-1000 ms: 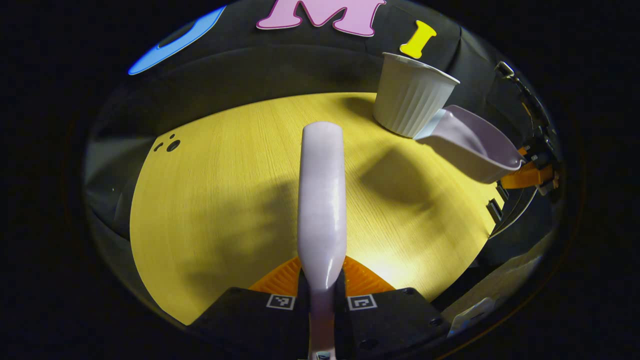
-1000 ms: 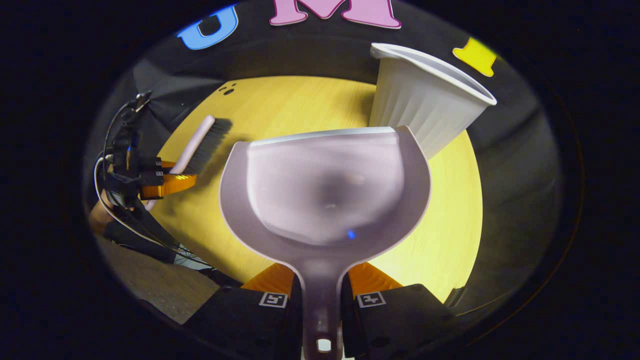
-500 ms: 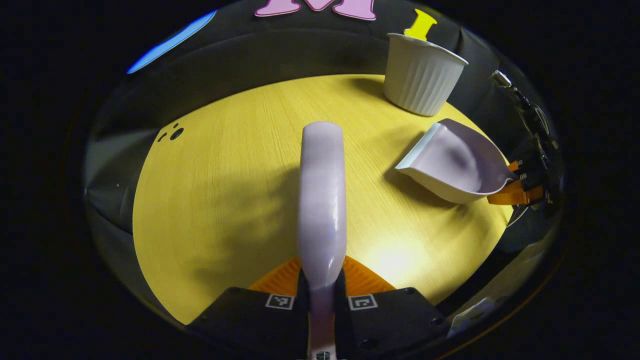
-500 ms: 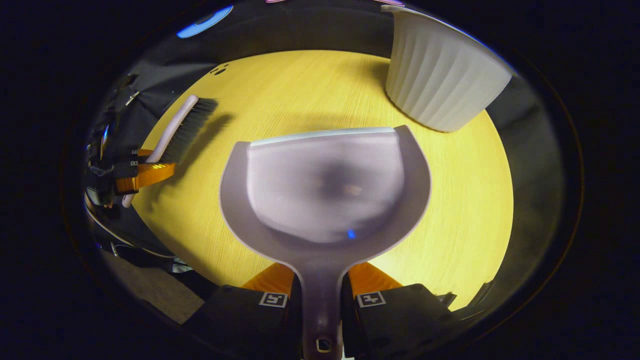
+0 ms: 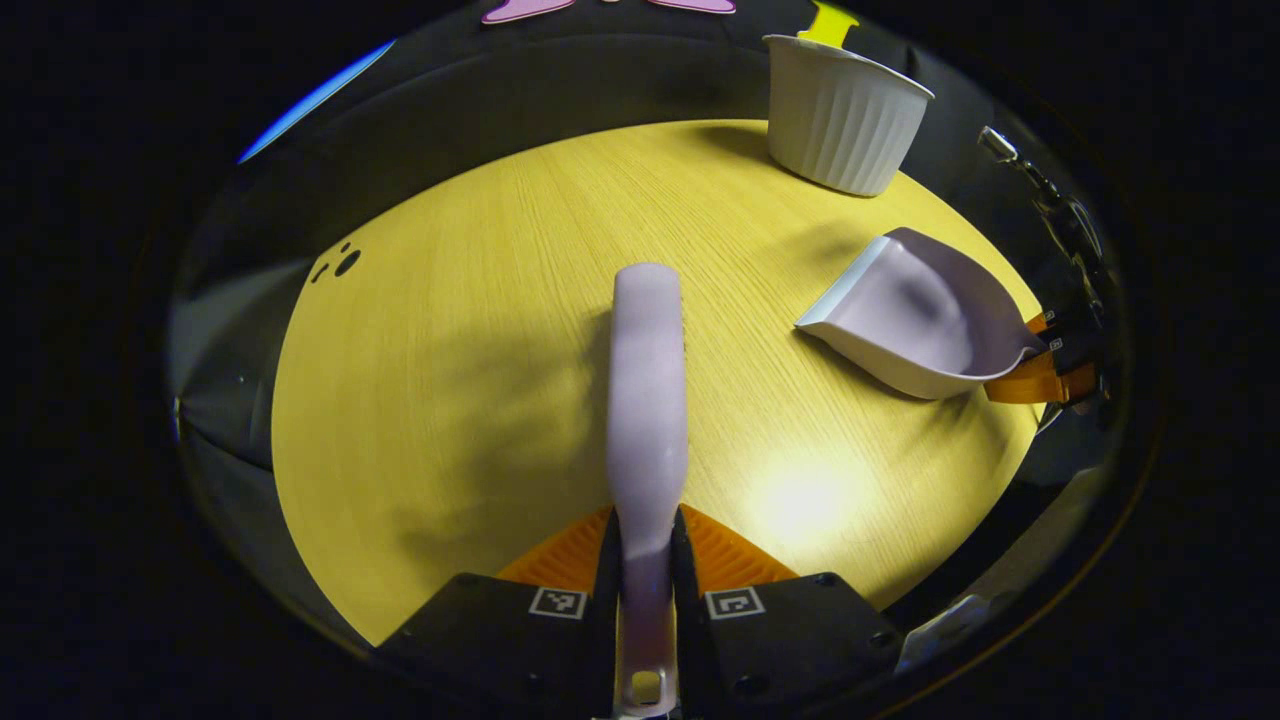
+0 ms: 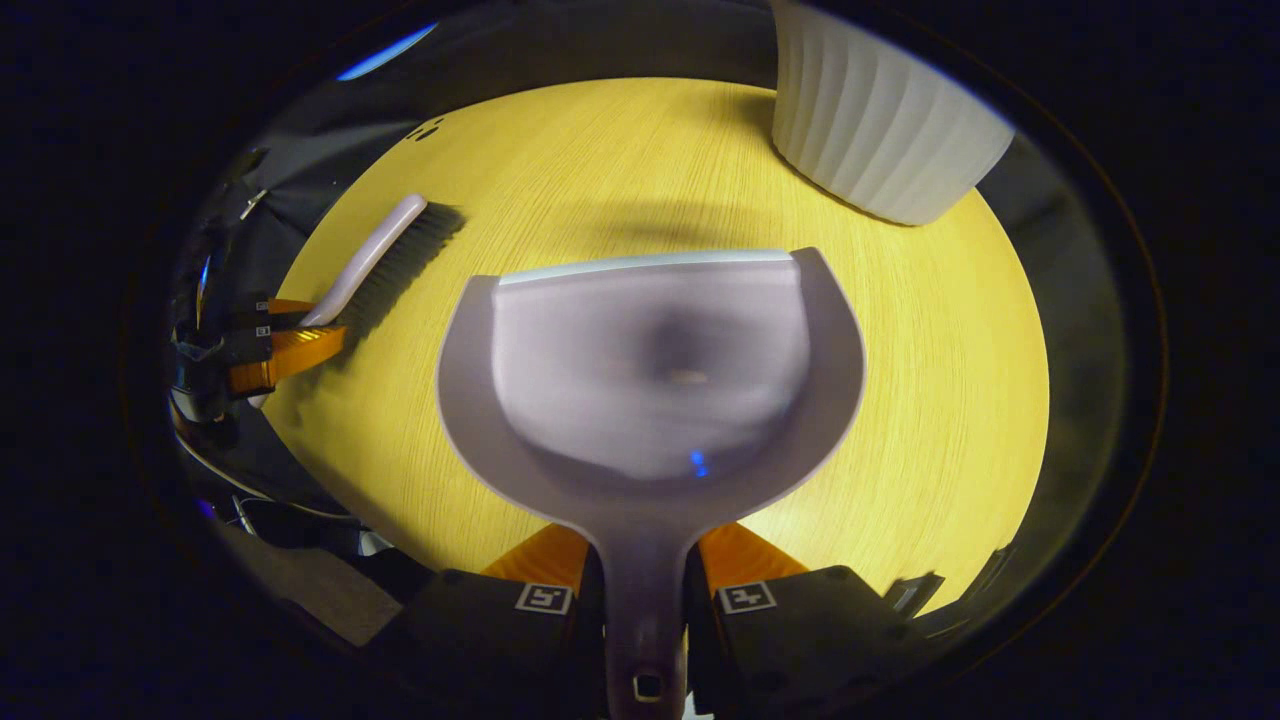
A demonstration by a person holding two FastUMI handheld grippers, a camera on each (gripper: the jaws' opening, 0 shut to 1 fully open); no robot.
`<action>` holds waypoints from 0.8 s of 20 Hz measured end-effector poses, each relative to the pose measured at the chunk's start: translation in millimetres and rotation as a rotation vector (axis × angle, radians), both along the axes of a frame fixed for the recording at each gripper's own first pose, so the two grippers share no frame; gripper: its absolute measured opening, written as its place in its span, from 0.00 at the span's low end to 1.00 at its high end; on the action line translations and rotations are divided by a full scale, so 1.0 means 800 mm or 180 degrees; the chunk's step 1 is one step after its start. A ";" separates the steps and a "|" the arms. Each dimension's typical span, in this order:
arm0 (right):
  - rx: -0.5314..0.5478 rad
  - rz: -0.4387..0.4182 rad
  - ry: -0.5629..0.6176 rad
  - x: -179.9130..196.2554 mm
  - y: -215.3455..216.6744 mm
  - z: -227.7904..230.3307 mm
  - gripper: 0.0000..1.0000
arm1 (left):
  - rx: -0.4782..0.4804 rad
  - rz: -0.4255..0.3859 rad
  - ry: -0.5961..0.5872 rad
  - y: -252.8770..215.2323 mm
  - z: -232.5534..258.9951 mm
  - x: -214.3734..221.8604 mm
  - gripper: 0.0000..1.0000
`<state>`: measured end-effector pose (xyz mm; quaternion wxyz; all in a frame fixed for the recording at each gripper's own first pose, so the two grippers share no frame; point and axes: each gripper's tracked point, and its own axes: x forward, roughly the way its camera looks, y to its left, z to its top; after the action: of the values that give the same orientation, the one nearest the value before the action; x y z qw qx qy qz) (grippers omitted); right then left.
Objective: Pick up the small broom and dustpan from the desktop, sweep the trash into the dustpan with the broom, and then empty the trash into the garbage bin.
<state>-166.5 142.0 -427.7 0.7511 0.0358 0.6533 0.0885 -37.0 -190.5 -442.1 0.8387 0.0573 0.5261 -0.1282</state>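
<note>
Over the yellow wooden desktop (image 5: 480,380), the left gripper (image 5: 645,560) clamps the small broom (image 5: 648,400) by its stiff handle while the right gripper (image 6: 645,580) grips the light, rigid plastic dustpan (image 6: 650,370) by its neck, near the ribbed white garbage bin (image 5: 845,125).

Small broom (image 5: 648,390): pale lilac plastic back with dark bristles (image 6: 400,268) along one side, held level above the yellow wood-grain tabletop (image 5: 480,330) near its left edge, head pointing toward the far edge. Dustpan (image 6: 650,370): matching pale lilac scoop with a lighter front lip and a short handle with a hanging hole, held low over the right half of the tabletop, mouth toward the far edge, pan bare inside. Garbage bin (image 5: 842,125): white ribbed tapered tub, upright and open-topped, standing at the tabletop's far right edge, beyond the dustpan's lip and apart from it.
</note>
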 end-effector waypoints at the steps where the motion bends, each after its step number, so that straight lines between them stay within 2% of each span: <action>1: 0.0036 0.0035 0.0034 -0.004 0.002 0.005 0.39 | 0.0020 0.0021 0.0009 0.001 0.001 -0.002 0.30; 2: 0.0049 0.0054 0.0041 -0.006 0.003 0.008 0.45 | 0.0039 0.0054 0.0008 0.003 0.002 -0.004 0.30; 3: 0.0057 0.0066 0.0048 -0.007 0.003 0.012 0.40 | 0.0051 0.0089 -0.0002 0.004 0.005 -0.005 0.31; 4: 0.0071 0.0080 0.0044 -0.009 0.002 0.019 0.44 | 0.0061 0.0124 -0.0024 0.006 0.008 -0.008 0.25; 5: 0.0098 0.0078 0.0028 -0.010 0.001 0.026 0.43 | 0.0064 0.0156 -0.0057 0.007 0.014 -0.010 0.32; 6: 0.0135 0.0066 0.0007 -0.009 -0.001 0.036 0.51 | 0.0066 0.0183 -0.0086 0.009 0.020 -0.014 0.33; 7: 0.0175 0.0052 -0.0017 -0.011 -0.003 0.047 0.43 | 0.0075 0.0214 -0.0127 0.010 0.030 -0.017 0.33; 10: 0.0285 -0.0009 -0.0174 -0.006 -0.011 0.090 0.43 | 0.0109 0.0294 -0.0254 0.017 0.059 -0.019 0.33; 16: 0.0560 -0.0097 -0.0888 0.039 -0.007 0.176 0.43 | 0.0021 0.0412 -0.0804 0.007 0.143 0.003 0.33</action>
<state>-135.0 136.7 -287.2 0.8297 0.0987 0.5318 0.1380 -34.7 -185.0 -327.6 0.9046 0.0417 0.4193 -0.0640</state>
